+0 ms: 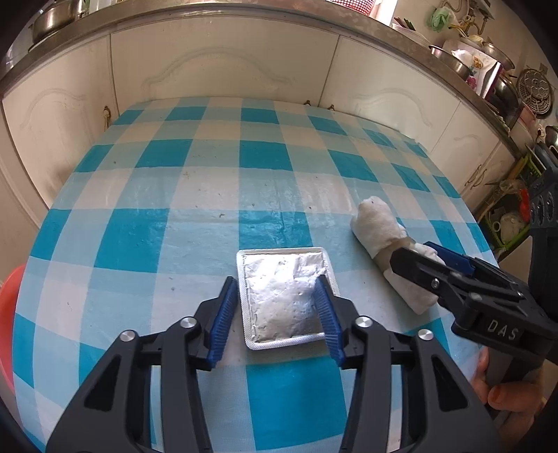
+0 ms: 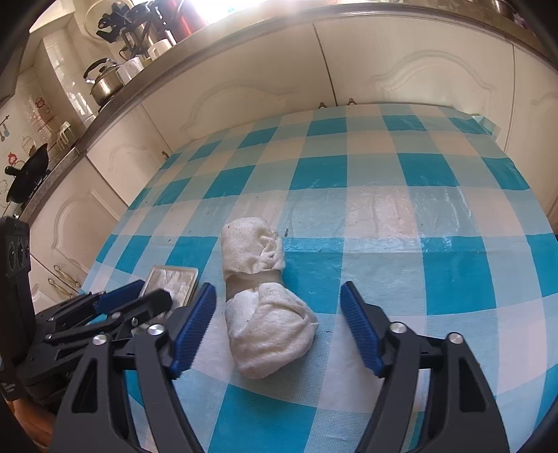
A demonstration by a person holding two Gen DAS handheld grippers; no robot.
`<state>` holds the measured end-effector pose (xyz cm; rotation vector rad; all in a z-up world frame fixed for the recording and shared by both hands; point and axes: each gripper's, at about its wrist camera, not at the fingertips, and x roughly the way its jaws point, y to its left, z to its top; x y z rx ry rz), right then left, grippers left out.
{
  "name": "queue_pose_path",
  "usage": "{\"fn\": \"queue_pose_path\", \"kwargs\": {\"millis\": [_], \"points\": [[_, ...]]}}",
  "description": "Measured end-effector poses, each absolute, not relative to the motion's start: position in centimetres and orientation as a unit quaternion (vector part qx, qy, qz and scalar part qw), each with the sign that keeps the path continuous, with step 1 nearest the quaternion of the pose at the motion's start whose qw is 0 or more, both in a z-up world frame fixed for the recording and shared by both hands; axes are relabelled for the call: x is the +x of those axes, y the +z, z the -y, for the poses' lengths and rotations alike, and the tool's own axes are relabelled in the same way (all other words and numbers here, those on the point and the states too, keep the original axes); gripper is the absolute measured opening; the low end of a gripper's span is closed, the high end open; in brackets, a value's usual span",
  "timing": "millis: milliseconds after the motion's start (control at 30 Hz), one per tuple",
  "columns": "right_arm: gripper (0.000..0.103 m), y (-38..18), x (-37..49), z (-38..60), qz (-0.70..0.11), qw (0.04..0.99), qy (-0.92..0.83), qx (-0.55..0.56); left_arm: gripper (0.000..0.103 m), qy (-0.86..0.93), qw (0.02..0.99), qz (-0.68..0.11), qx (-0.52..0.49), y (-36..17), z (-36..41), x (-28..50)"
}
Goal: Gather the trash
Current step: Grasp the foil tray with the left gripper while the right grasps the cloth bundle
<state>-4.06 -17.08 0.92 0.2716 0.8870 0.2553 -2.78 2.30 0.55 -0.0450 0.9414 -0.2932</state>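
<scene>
A silver foil blister pack (image 1: 284, 296) lies flat on the blue-and-white checked tablecloth (image 1: 209, 195). My left gripper (image 1: 275, 313) is open with its blue pads on either side of the pack's near half, just above it. A white rolled cloth bundle bound with a tan band (image 2: 261, 299) lies to the right; it also shows in the left wrist view (image 1: 380, 237). My right gripper (image 2: 277, 327) is open wide, its pads on either side of the bundle's near end. The foil pack (image 2: 172, 280) shows partly behind the left gripper in the right wrist view.
Cream cabinet doors (image 1: 223, 66) stand close behind the table's far edge under a counter with pots (image 1: 55, 17). A red-orange basin (image 1: 8, 313) sits beyond the table's left edge. A rack with dishes (image 1: 509, 216) stands to the right.
</scene>
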Motion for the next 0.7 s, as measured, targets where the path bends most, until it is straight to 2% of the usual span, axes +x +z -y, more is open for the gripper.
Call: {"fn": "queue_pose_path", "kwargs": {"millis": [67,100,433,500,567,600,700], "points": [[0.076,0.9,-4.0,17.4,-0.425,0.886,0.124,0.14,0.059,-0.144,0.881,-0.45,-0.015,0.6,-2.1,-3.1],[0.076,0.8,-4.0,17.5,-0.424,0.886,0.124,0.143,0.067,-0.146,0.882,-0.448,-0.01,0.6,-1.9,-3.2],[0.079,0.9,-4.0,17.5,-0.425,0.885,0.126,0.141,0.066,-0.149,0.885,-0.437,0.057,0.0,0.4,-3.5],[0.079,0.9,-3.9,17.3,-0.427,0.886,0.125,0.134,0.052,-0.146,0.887,-0.435,0.059,0.1,0.4,-3.4],[0.078,0.9,-3.9,17.0,-0.428,0.886,0.124,0.128,0.046,-0.141,0.888,-0.433,0.065,0.1,0.3,-3.3],[0.076,0.9,-3.9,16.9,-0.429,0.886,0.123,0.125,0.033,-0.137,0.889,-0.432,0.066,0.1,0.2,-3.3],[0.071,0.9,-3.8,16.6,-0.431,0.887,0.119,0.115,0.018,-0.132,0.891,-0.432,0.049,0.3,-0.9,-3.1]]}}
